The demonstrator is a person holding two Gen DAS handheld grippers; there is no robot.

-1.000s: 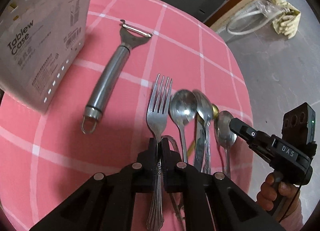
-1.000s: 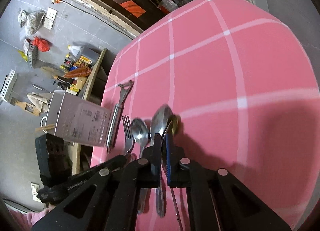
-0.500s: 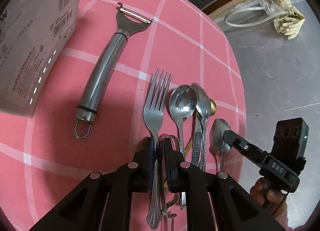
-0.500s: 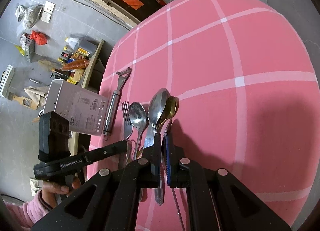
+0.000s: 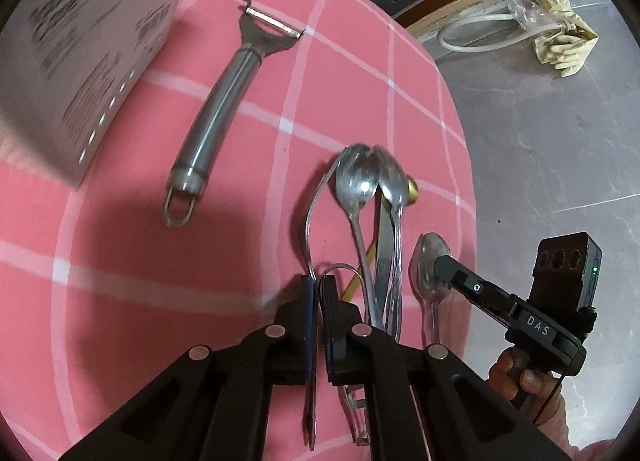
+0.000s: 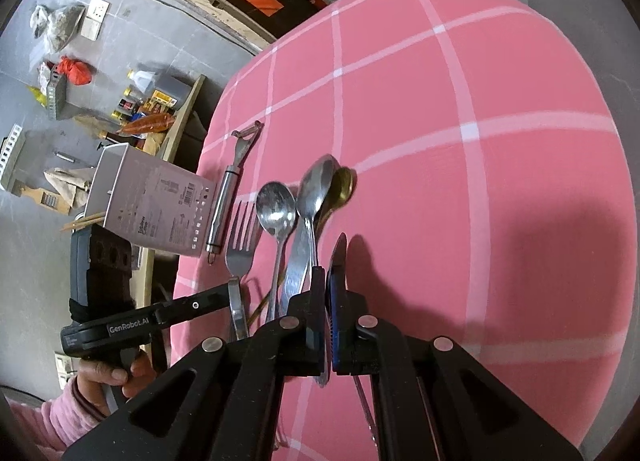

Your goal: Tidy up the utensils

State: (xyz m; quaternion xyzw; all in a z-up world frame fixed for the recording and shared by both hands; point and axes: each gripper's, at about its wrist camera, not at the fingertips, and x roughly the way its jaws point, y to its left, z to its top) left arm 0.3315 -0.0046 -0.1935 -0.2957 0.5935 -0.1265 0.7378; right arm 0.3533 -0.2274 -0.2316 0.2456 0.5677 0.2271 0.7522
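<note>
The left gripper (image 5: 316, 293) has its jaws clamped on the handle of the fork (image 6: 240, 257), which is turned on edge and lifted off the desk (image 6: 500, 189); the right gripper (image 6: 325, 285) has its jaws pinched on the neck of a small spoon (image 5: 432, 265), also raised. Both holds are narrow pinches on smooth, polished steel, so either piece could likely swivel or slide out if tilted quickly on the way to the white perforated utensil case (image 6: 160, 205), standing beside the peeler (image 5: 224, 109). The fork's curved tines sit close to the remaining round-bowled spoons (image 5: 368, 185), which overlap a flat knife and a brass-coloured spoon (image 6: 342, 187); a careless swing might drag that loose heap across the soft pink checked cloth. The peeler's tubular handle could also roll if it is nudged.
</note>
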